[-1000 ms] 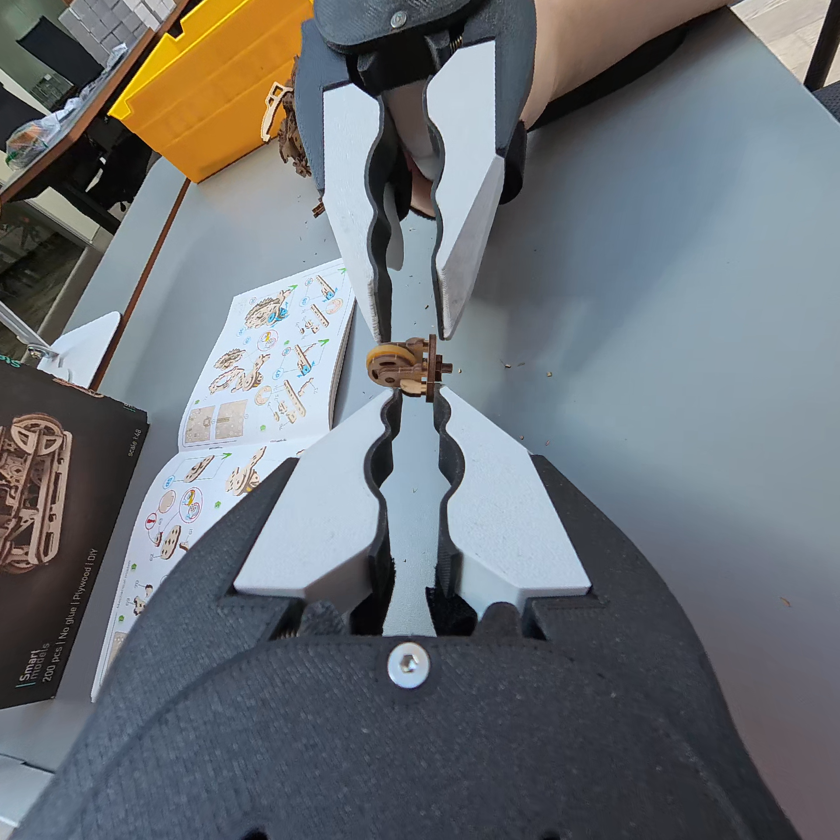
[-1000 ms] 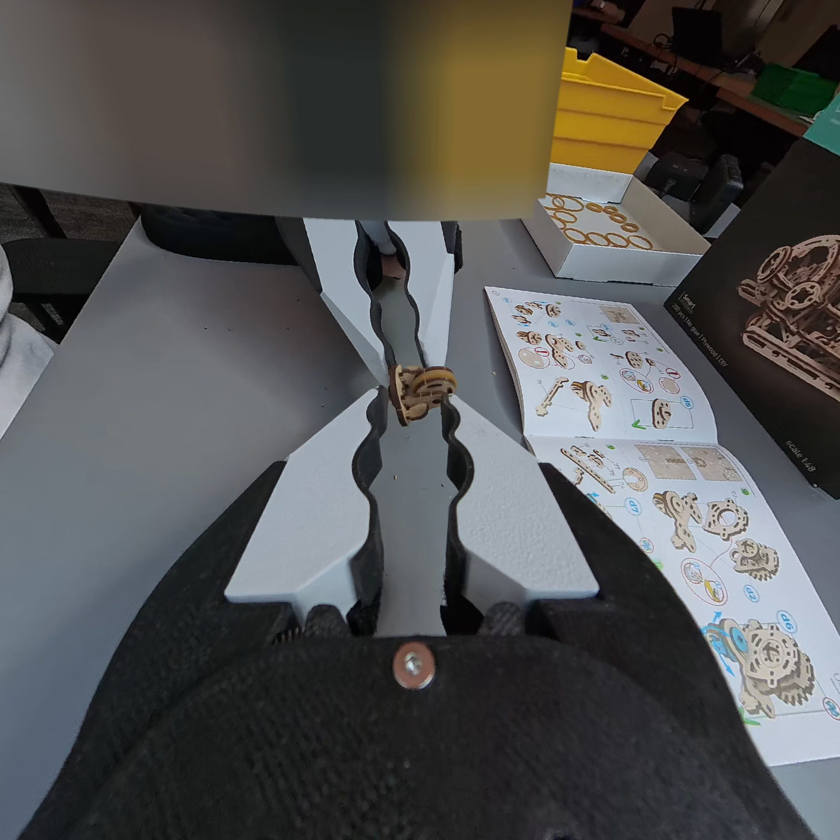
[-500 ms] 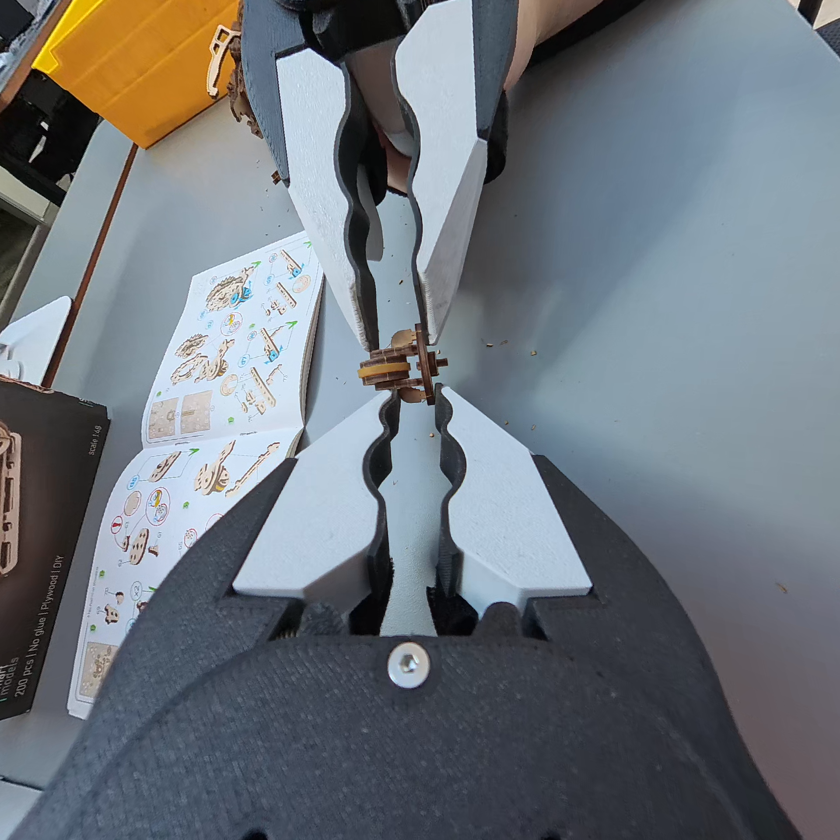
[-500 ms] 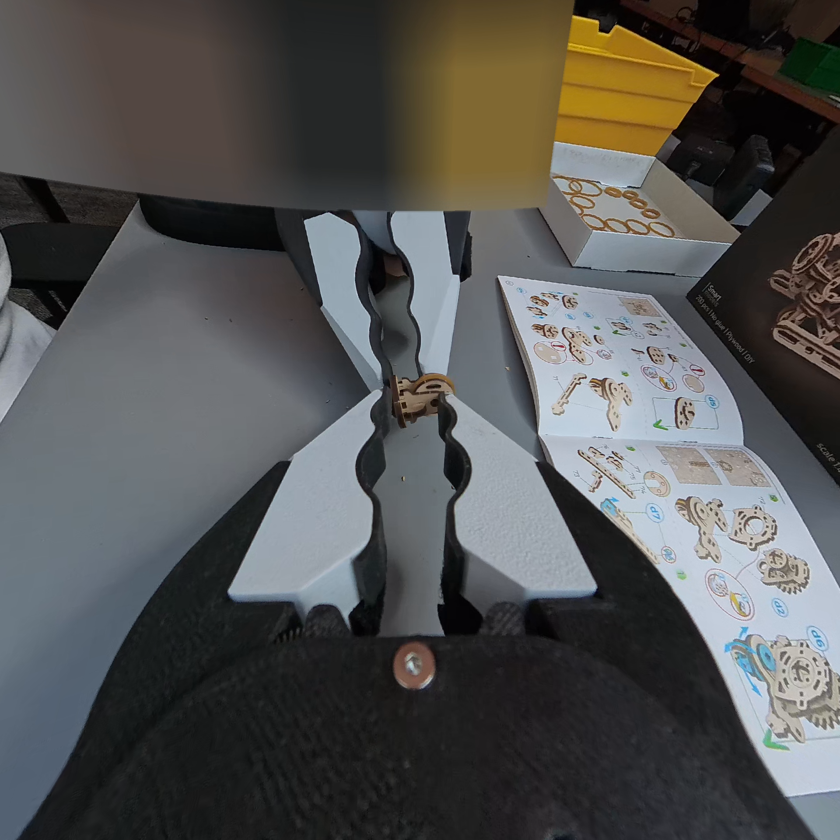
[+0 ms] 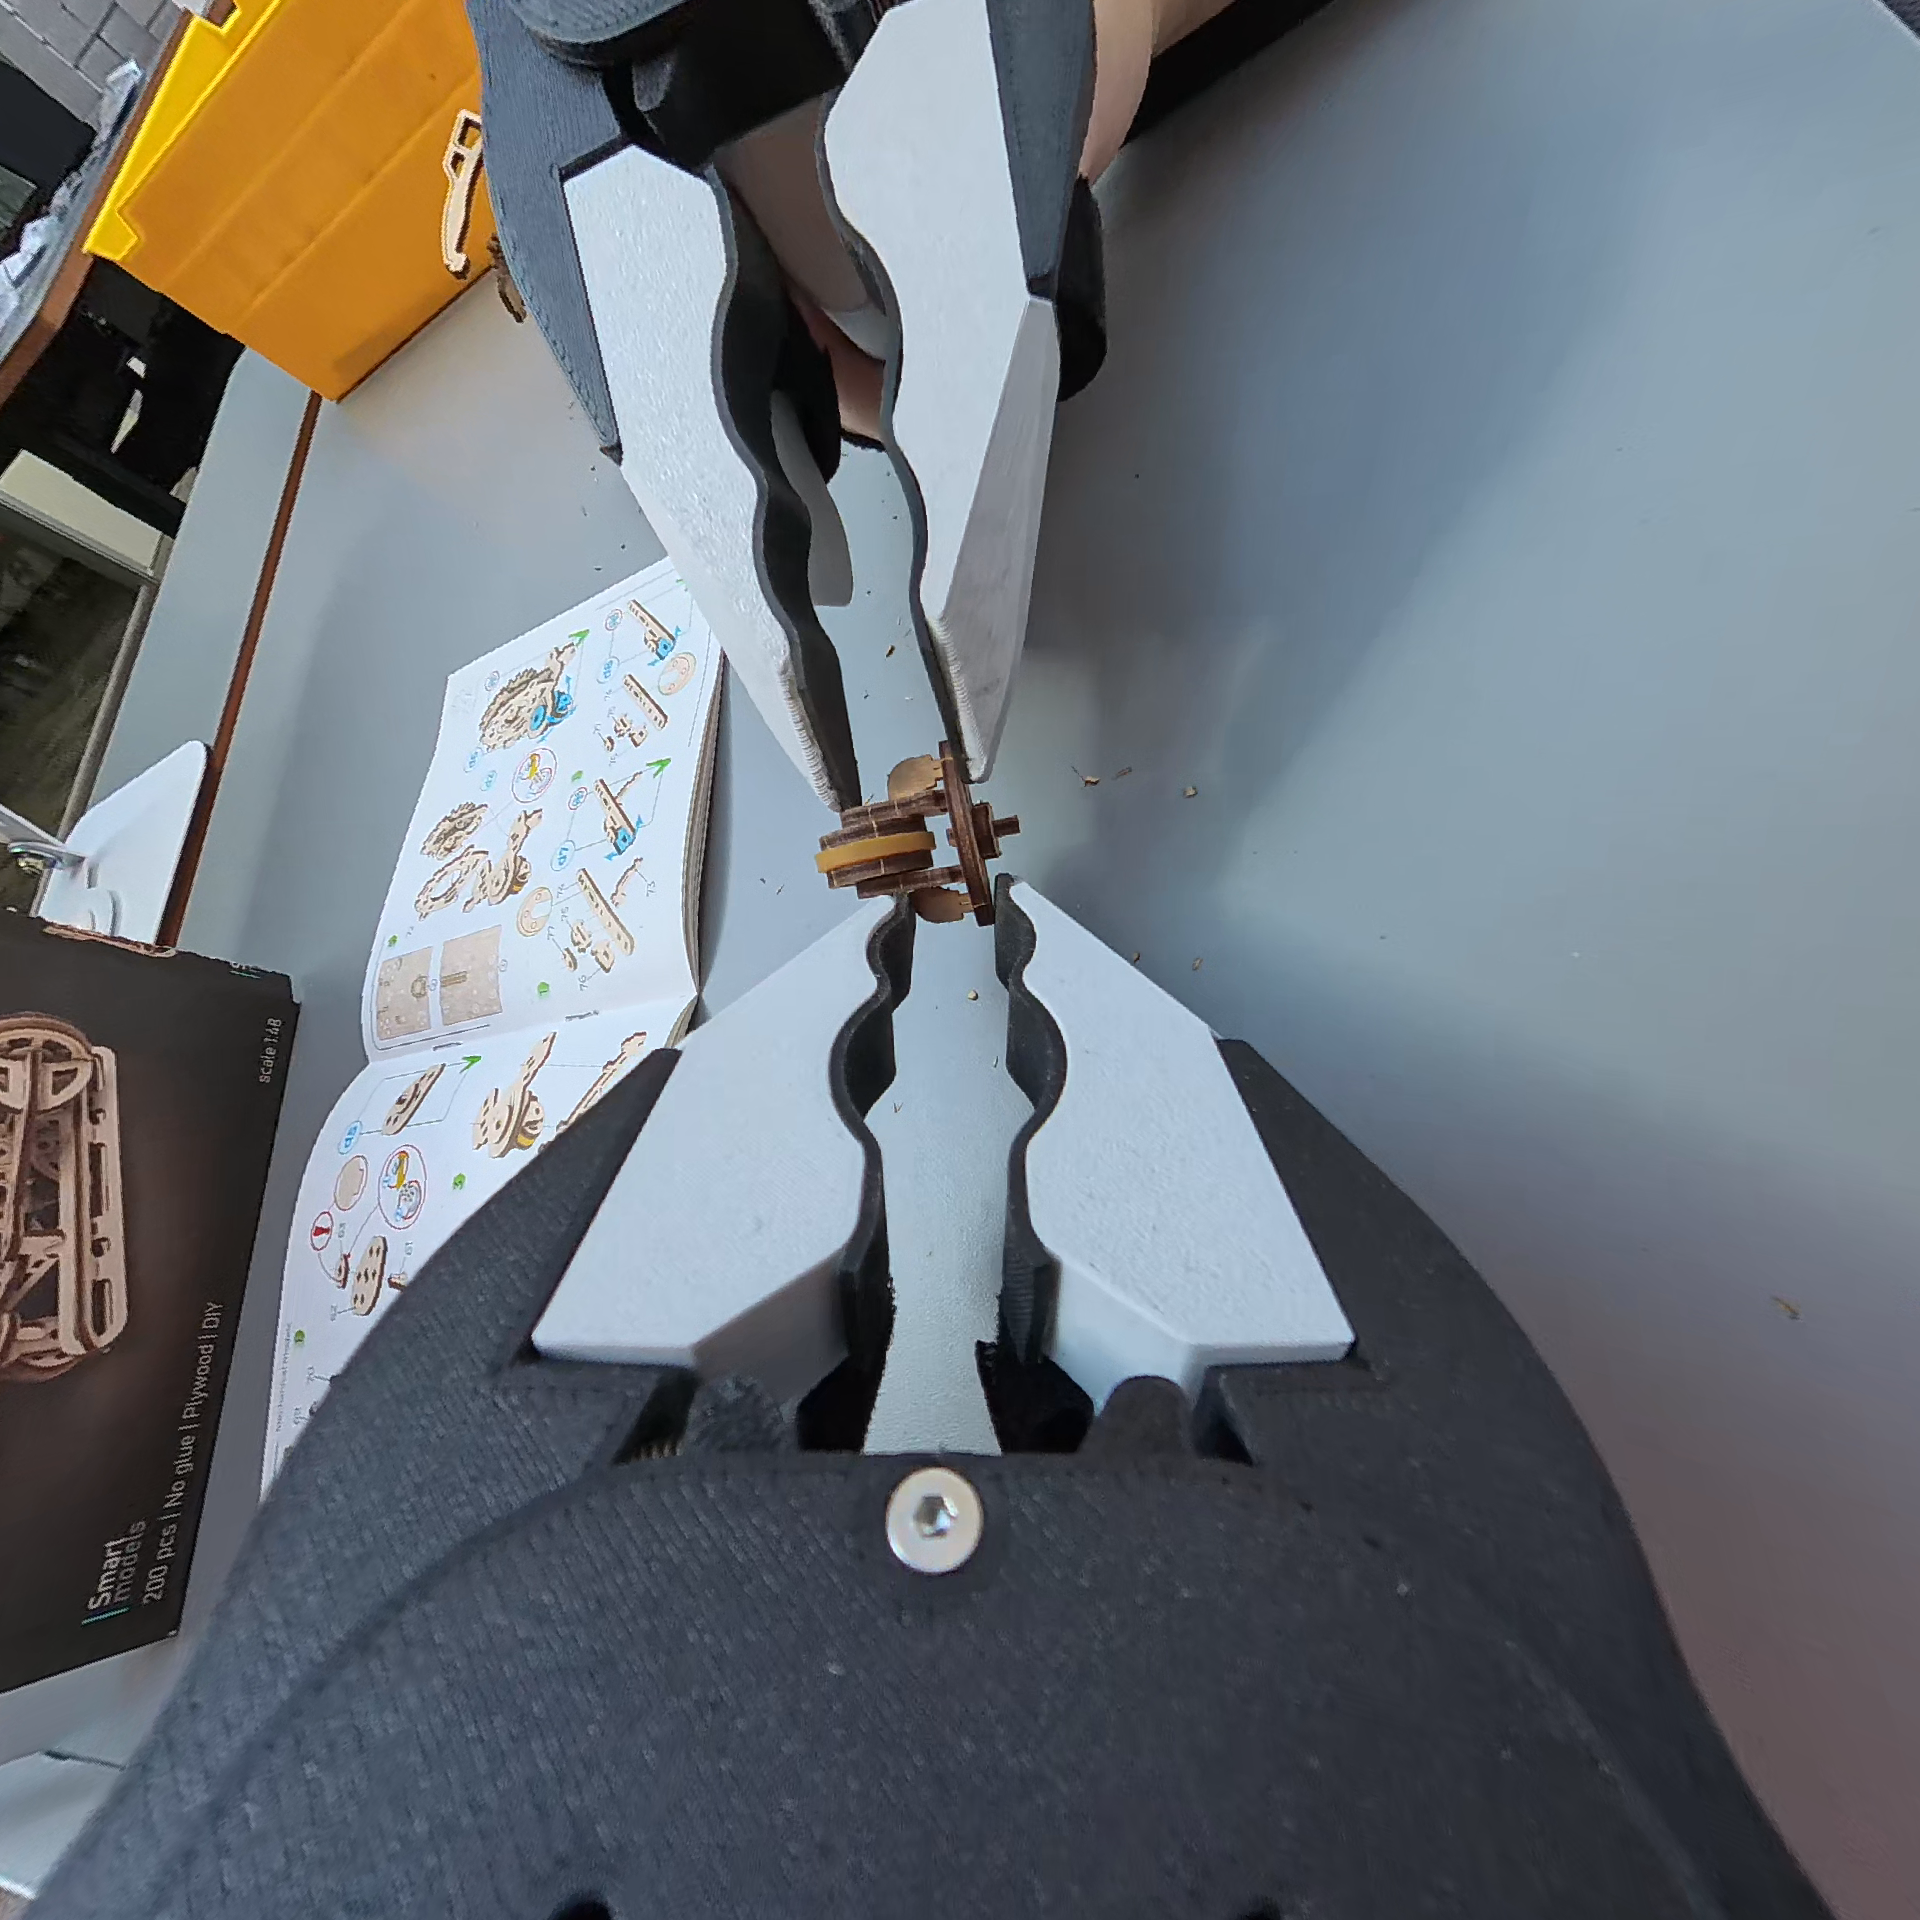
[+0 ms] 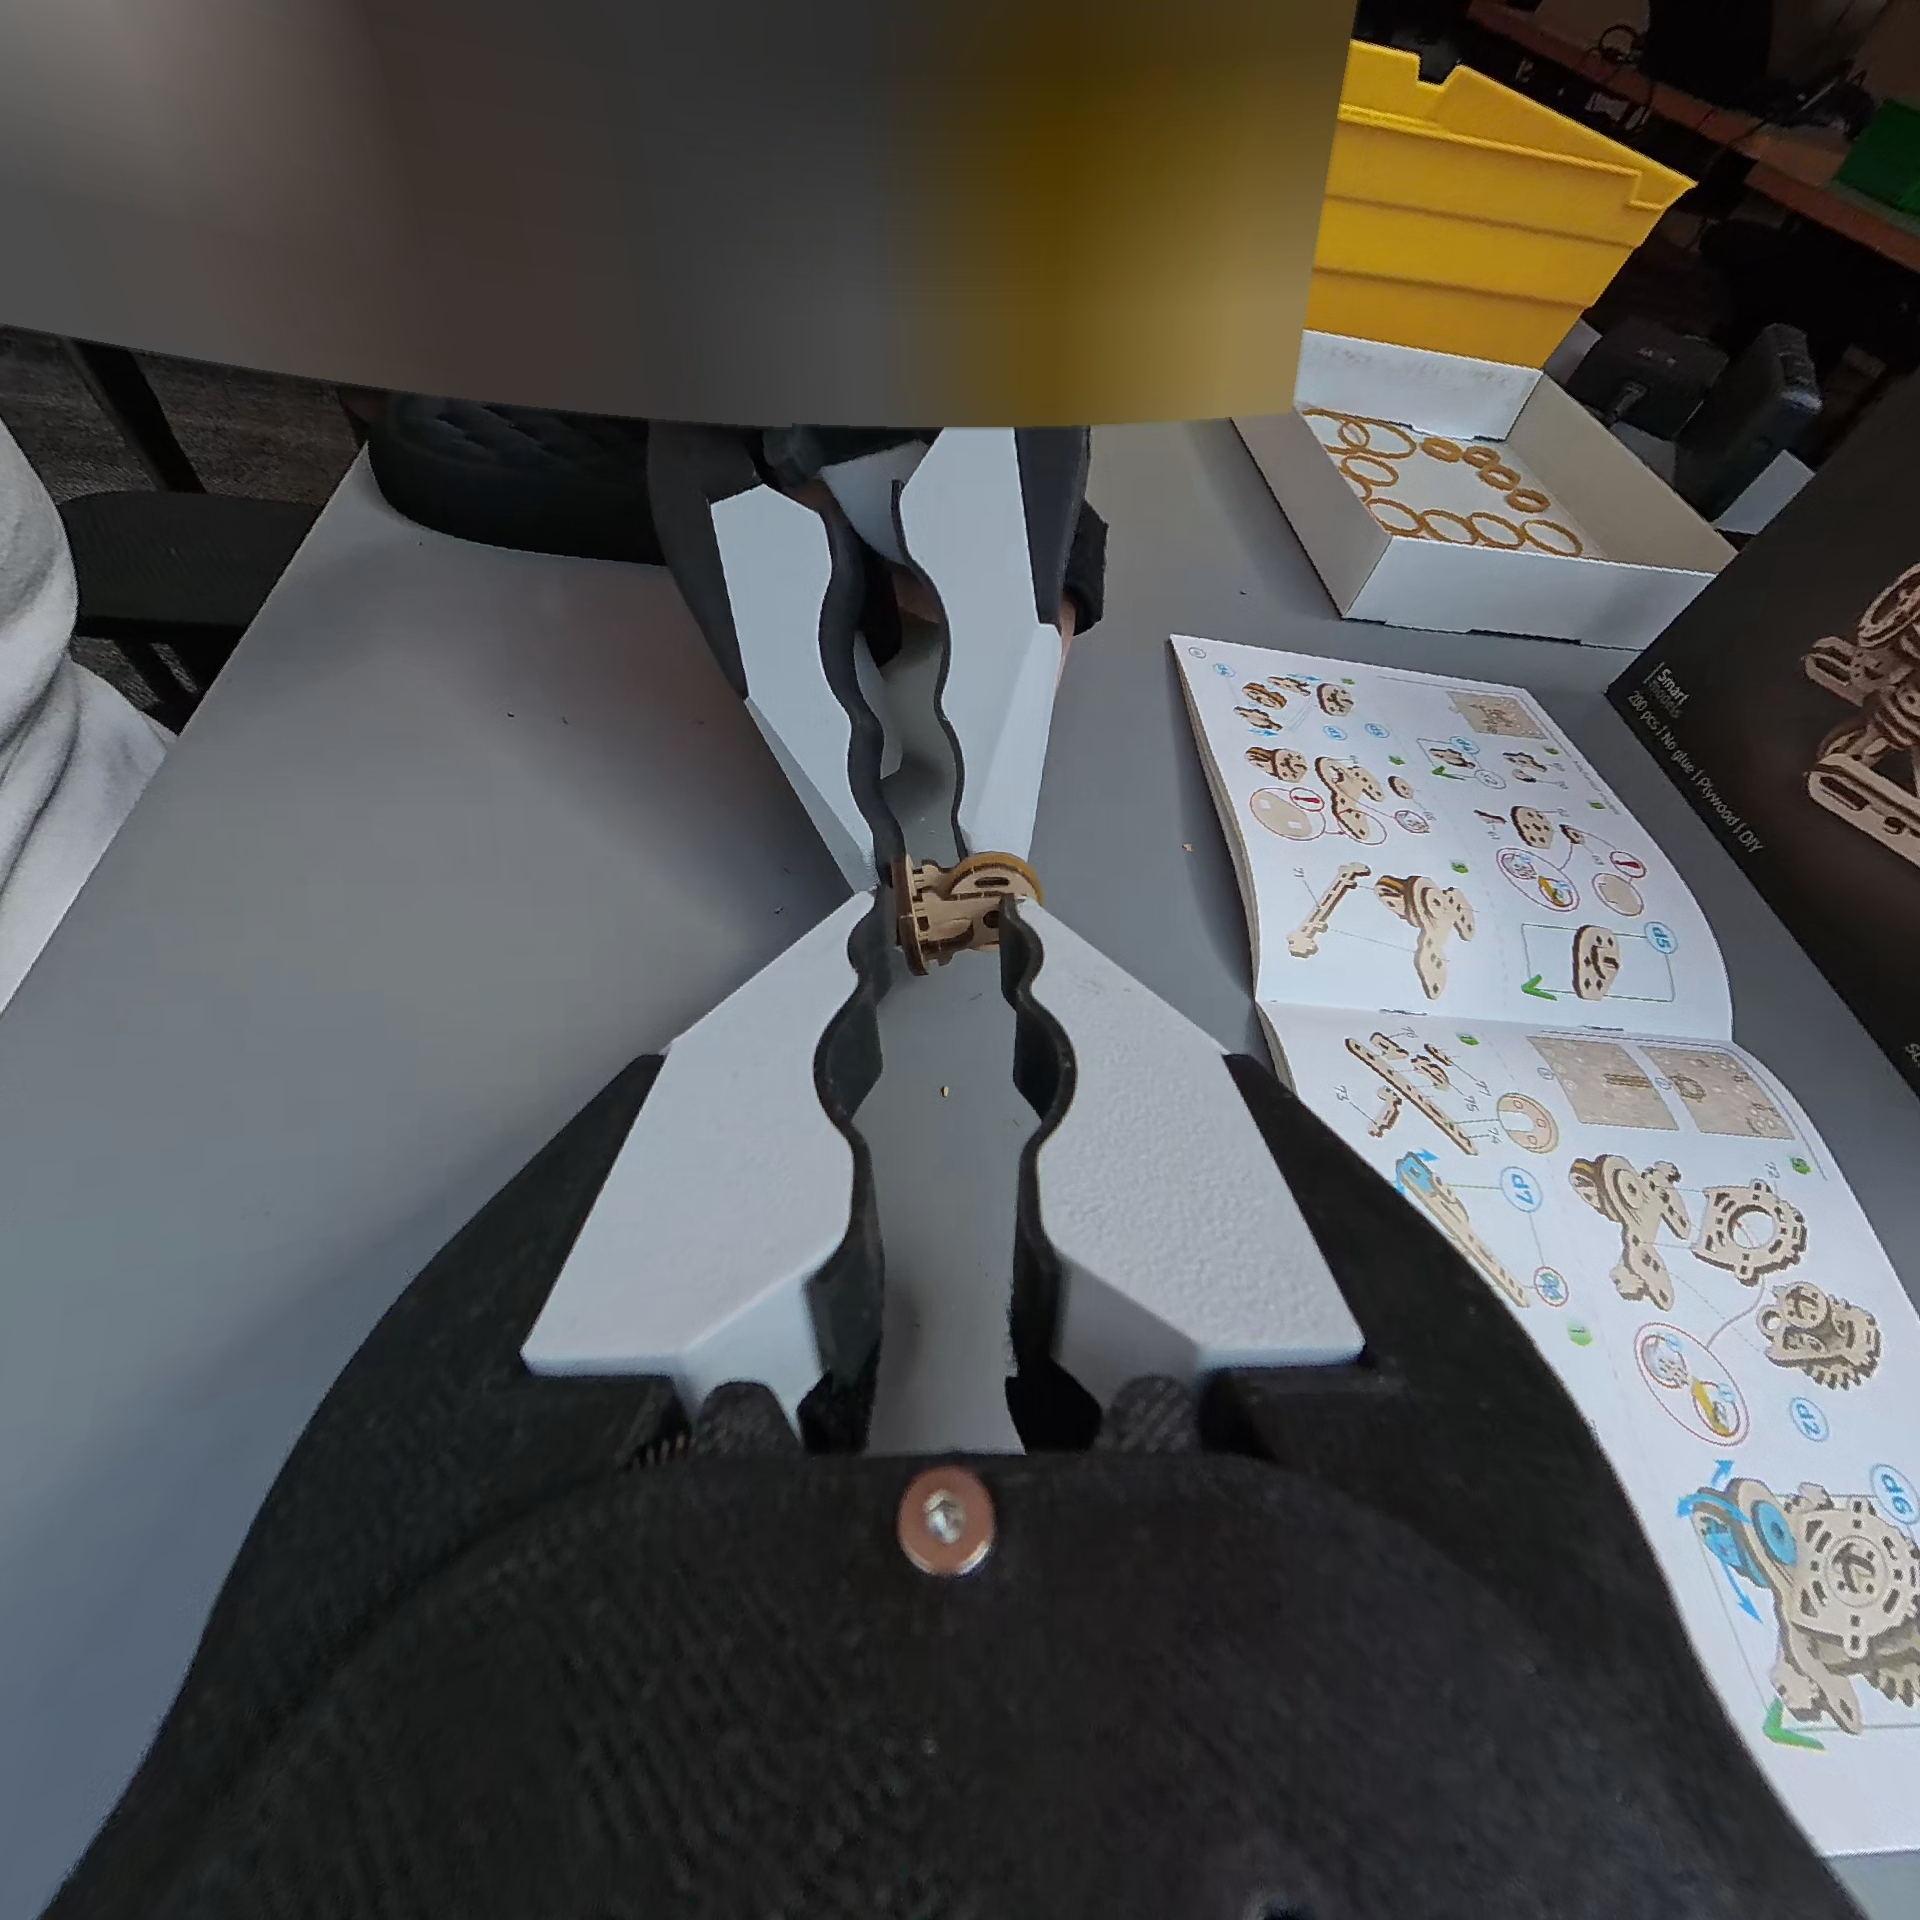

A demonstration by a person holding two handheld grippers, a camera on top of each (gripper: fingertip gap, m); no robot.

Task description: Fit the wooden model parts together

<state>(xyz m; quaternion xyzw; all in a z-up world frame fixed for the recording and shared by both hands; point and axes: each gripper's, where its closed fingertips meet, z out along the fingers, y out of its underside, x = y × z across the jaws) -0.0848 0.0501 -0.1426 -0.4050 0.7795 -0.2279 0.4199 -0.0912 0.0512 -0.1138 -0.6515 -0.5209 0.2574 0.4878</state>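
A small wooden model assembly (image 5: 914, 844), a stack of thin discs with a yellow band and a darker disc with pegs, hangs above the grey table (image 5: 1455, 727) between both grippers. My left gripper (image 5: 948, 899) comes from the bottom of the left wrist view and is shut on the assembly's near side. My right gripper (image 5: 906, 784) comes from the top, facing it, and is shut on the far side. In the right wrist view the assembly (image 6: 956, 902) sits between my right gripper (image 6: 943, 920) and the left gripper (image 6: 930, 844).
An open instruction booklet (image 5: 561, 831) lies beside the grippers and also shows in the right wrist view (image 6: 1475, 935). A black kit box (image 5: 114, 1299), yellow bins (image 6: 1455, 229) and a white tray of wooden rings (image 6: 1455, 520) stand beyond. Wood crumbs dot the table. The tips of both grippers are at nearly the same place.
The assembly has turned between the grippers, so its discs now show edge-on in the left wrist view. Both grippers have kept their hold and shifted slightly.
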